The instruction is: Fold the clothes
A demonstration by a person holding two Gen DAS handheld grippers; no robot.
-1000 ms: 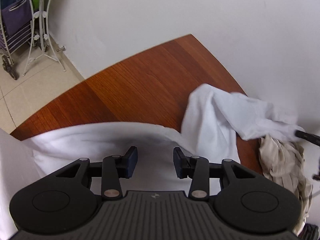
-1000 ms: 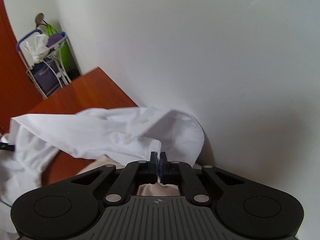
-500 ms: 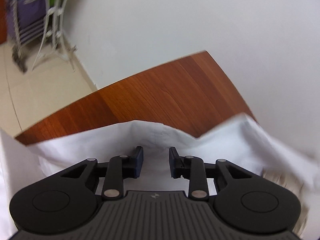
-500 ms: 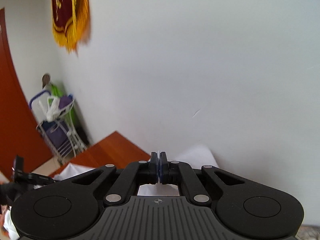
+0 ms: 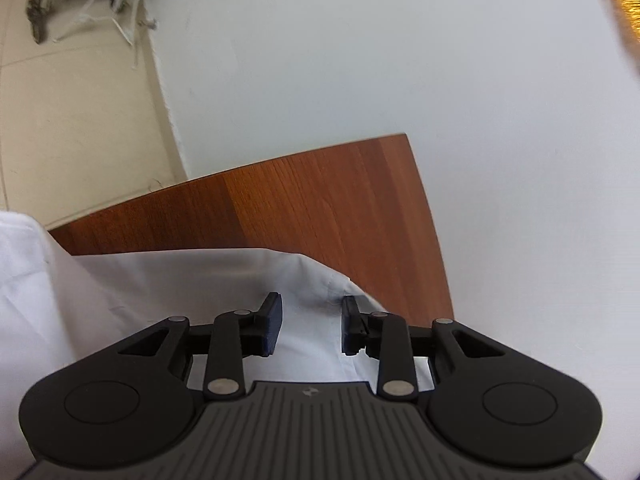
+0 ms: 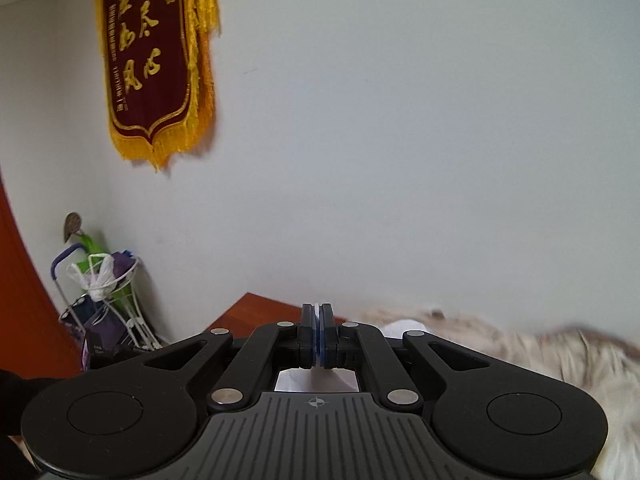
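While against white wall [image 5: 360, 60], wooden table [image 5: 320, 208] under white shirt [image 5: 180, 280] (banner [image 6: 152, 52] above). Left gripper [image 5: 310, 326] released, fingers apart over shirt. Right gripper [image 6: 317, 334] clenched, grasping thin white cloth.

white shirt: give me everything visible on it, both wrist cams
The white shirt looks like thin, plain woven cloth, lightly creased. In the left wrist view it lies spread over the near part of the wooden table, its far edge fairly straight with a folded corner beside the open left gripper, whose jaws straddle it without pinching. In the right wrist view only a thin sliver shows, clamped between the shut jaws of the right gripper, with a patch beneath.
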